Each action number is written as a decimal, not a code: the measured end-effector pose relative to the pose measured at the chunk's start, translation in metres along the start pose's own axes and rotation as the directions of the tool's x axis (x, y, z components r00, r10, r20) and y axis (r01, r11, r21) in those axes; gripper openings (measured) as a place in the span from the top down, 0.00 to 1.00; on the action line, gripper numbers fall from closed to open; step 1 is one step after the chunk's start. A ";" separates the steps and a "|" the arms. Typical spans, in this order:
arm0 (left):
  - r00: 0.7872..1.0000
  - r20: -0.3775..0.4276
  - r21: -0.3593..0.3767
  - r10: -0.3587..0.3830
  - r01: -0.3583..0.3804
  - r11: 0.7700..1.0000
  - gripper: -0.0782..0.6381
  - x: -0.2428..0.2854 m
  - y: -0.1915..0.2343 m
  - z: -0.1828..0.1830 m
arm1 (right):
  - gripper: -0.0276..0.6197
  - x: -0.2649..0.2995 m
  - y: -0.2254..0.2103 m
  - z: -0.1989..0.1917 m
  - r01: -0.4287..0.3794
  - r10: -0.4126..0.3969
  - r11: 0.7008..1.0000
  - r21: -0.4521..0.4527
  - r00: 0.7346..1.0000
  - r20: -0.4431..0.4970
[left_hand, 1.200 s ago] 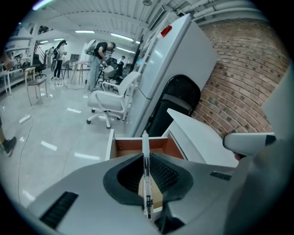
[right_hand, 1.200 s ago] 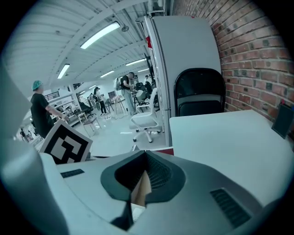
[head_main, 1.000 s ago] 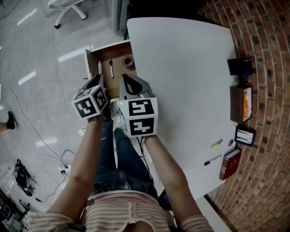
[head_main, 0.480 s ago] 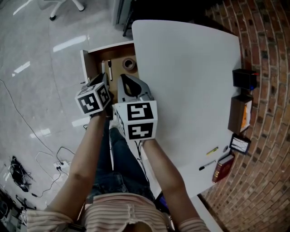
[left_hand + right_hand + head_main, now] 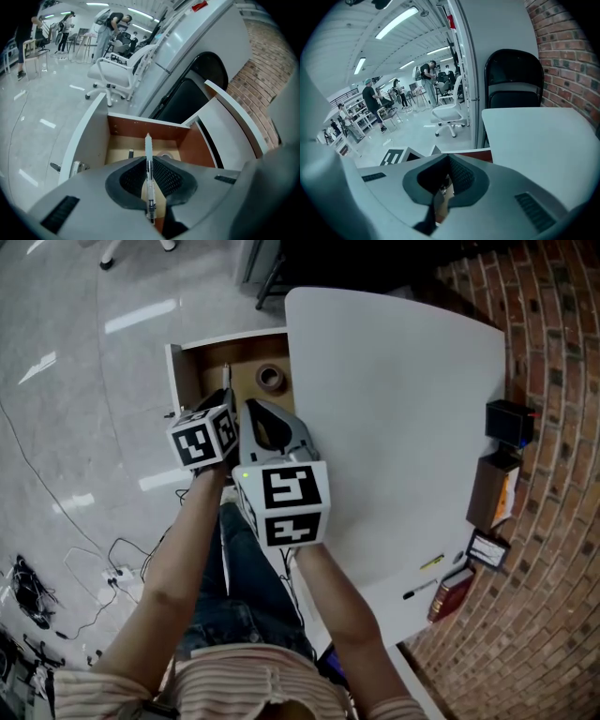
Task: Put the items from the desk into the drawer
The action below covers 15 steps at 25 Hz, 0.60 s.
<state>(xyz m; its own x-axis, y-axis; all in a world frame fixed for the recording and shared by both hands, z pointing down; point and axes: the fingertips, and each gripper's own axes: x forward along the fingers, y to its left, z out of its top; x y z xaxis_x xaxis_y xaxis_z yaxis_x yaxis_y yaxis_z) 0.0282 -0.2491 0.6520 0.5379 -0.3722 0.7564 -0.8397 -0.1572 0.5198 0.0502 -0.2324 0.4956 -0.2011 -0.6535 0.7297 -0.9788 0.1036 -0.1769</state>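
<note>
The drawer (image 5: 185, 371) stands open at the desk's far left corner, with a tape roll (image 5: 272, 378) lying in it. My left gripper (image 5: 223, 399) hovers at the drawer's near edge, shut on a clear pen (image 5: 149, 174) that points along the jaws into the drawer (image 5: 119, 146). Close beside it on the right, my right gripper (image 5: 258, 409) is shut with nothing in it (image 5: 448, 157). A yellow pen (image 5: 432, 562) and a black marker (image 5: 419, 590) lie on the white desk (image 5: 375, 409) near its right front edge.
Along the brick wall stand a black box (image 5: 511, 423), a brown box (image 5: 492, 488), a small framed card (image 5: 487, 549) and a red book (image 5: 450, 592). The tape roll (image 5: 164, 154) and a small dark item (image 5: 131, 153) lie on the drawer floor. A white office chair (image 5: 117, 75) stands beyond the drawer.
Both grippers have edged a little toward the open drawer, the left one still carrying the pen. The head camera has shifted slightly.
</note>
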 end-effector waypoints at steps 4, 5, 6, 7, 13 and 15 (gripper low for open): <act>0.999 -0.032 -0.024 0.019 -0.019 1.000 0.83 0.012 0.006 -0.010 | 0.93 0.008 -0.001 -0.004 0.008 -0.008 1.000 -0.022 0.999 -0.037; 0.999 -0.031 -0.021 0.026 -0.026 0.999 0.83 0.016 0.008 -0.011 | 0.93 0.009 -0.001 -0.005 0.007 -0.008 1.000 -0.020 0.999 -0.047; 0.999 -0.036 -0.018 0.032 -0.033 0.999 0.83 0.018 0.010 -0.012 | 0.93 0.010 -0.002 -0.005 0.006 -0.007 1.000 -0.017 0.998 -0.056; 0.999 -0.042 -0.018 0.034 -0.035 0.999 0.83 0.020 0.011 -0.012 | 0.93 0.010 -0.002 -0.005 0.005 -0.006 1.000 -0.015 0.998 -0.066; 0.998 -0.057 -0.033 0.016 -0.018 0.999 0.83 0.037 0.009 -0.011 | 0.93 0.015 -0.008 -0.004 0.009 -0.017 0.998 -0.061 0.991 -0.136; 0.997 -0.077 -0.059 0.016 -0.020 0.998 0.83 0.040 0.010 -0.015 | 0.93 0.019 -0.007 -0.005 0.002 -0.014 0.998 -0.070 0.985 -0.172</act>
<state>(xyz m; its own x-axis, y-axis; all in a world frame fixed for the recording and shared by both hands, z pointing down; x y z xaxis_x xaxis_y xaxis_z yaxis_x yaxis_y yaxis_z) 0.0422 -0.2521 0.6938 0.5287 -0.3034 0.7927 -0.8446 -0.0951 0.5269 0.0534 -0.2413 0.5139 -0.1915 -0.5158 0.8350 -0.9795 0.1544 -0.1293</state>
